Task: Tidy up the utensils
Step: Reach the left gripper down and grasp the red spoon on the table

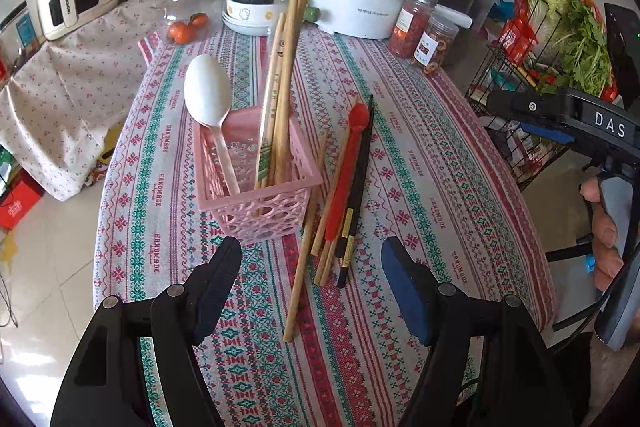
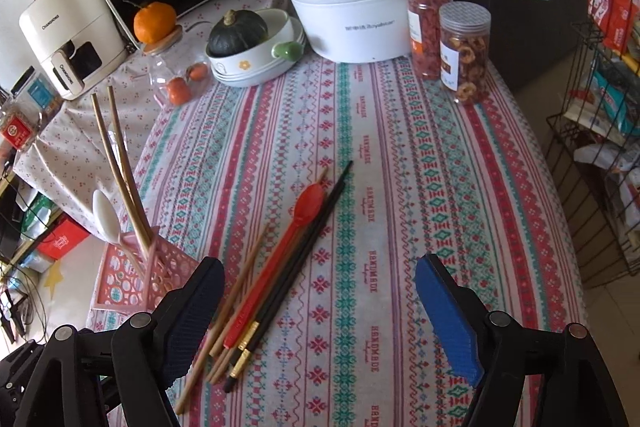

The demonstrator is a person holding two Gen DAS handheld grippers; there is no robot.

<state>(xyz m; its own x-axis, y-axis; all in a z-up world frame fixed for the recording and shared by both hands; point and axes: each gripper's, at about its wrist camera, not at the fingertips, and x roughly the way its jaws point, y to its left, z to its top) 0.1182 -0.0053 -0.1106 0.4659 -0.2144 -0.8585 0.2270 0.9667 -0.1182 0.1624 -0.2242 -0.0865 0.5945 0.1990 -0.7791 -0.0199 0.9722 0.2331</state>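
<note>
Both our left gripper [image 1: 310,273] and right gripper [image 2: 320,301] gape wide, empty. The red spoon [image 2: 276,267] lies mid-table among chopsticks [image 2: 308,247], beside the pink basket [image 1: 260,179]; we'd pinch its handle squarely.

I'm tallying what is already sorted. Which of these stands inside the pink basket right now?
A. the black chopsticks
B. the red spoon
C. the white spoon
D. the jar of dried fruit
C: the white spoon stands handle-down in the pink basket beside wooden chopsticks, while the red spoon and black chopsticks lie on the tablecloth.
</note>
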